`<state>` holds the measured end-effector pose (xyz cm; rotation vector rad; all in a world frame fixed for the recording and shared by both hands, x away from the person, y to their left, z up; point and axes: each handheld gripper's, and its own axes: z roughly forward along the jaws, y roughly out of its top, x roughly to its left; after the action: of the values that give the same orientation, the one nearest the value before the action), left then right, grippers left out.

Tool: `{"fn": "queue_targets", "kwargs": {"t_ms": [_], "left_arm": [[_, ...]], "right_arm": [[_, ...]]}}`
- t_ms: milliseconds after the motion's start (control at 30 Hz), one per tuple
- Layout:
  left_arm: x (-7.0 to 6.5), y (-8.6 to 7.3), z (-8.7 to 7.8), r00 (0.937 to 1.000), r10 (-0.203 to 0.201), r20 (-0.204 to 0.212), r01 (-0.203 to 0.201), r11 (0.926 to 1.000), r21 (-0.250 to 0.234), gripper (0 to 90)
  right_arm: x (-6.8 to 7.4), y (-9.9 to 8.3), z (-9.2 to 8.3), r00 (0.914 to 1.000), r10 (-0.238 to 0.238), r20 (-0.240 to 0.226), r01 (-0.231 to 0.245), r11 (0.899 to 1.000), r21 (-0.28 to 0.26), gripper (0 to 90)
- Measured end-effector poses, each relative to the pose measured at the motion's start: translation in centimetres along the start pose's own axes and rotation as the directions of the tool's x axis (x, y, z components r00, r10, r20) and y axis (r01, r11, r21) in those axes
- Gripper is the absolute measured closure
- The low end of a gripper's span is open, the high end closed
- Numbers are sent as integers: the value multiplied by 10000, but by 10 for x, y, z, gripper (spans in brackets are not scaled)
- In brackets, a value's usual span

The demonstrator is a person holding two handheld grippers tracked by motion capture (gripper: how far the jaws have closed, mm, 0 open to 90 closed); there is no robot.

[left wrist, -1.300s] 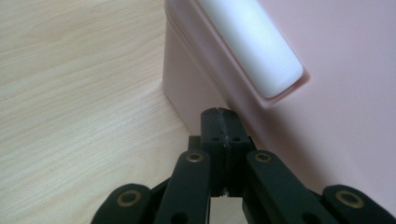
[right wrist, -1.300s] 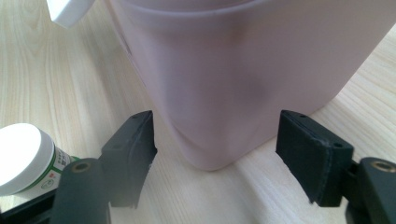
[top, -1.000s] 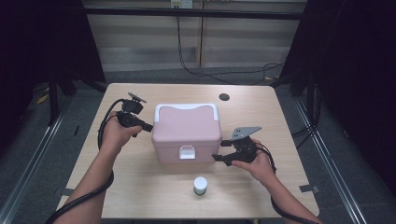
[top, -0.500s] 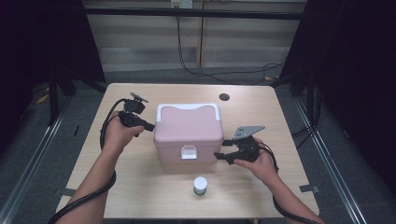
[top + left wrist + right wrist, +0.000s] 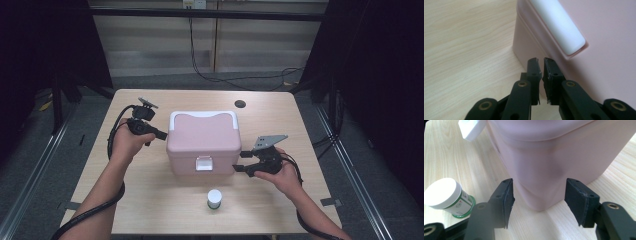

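A pink box (image 5: pixel 202 142) with a white handle (image 5: pixel 559 25) and a white front latch (image 5: pixel 203 163) stands mid-table. My left gripper (image 5: pixel 162 135) rests against the box's left side. Its jaws have just been opening and stand a narrow slit apart (image 5: pixel 541 60), with nothing between them. My right gripper (image 5: pixel 239 161) is at the front right corner of the box (image 5: pixel 554 157). Its jaws (image 5: pixel 539 182) have just been closing. They straddle that corner, and the pads stay clear of the walls. A small jar (image 5: pixel 214 198) with a white lid stands in front of the box.
The wooden table (image 5: pixel 150 210) has bare room left, right and in front of the box. The jar (image 5: pixel 446 196) is close to my right gripper's left jaw. A dark round hole (image 5: pixel 240 104) lies near the far edge. Dark floor surrounds the table.
The right gripper has shifted slightly at the box's front right corner. The left hand and the box have kept still.
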<state>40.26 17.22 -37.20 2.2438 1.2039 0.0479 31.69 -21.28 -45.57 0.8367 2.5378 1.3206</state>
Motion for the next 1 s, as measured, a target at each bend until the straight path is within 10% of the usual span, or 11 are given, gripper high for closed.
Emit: {"fn": "queue_targets", "kwargs": {"t_ms": [1000], "left_arm": [[3,8,-26,9976,-411,-566,379,9977,-559,366]], "right_arm": [[-9,45,-66,9984,570,-14,-570,9983,97,854]]}}
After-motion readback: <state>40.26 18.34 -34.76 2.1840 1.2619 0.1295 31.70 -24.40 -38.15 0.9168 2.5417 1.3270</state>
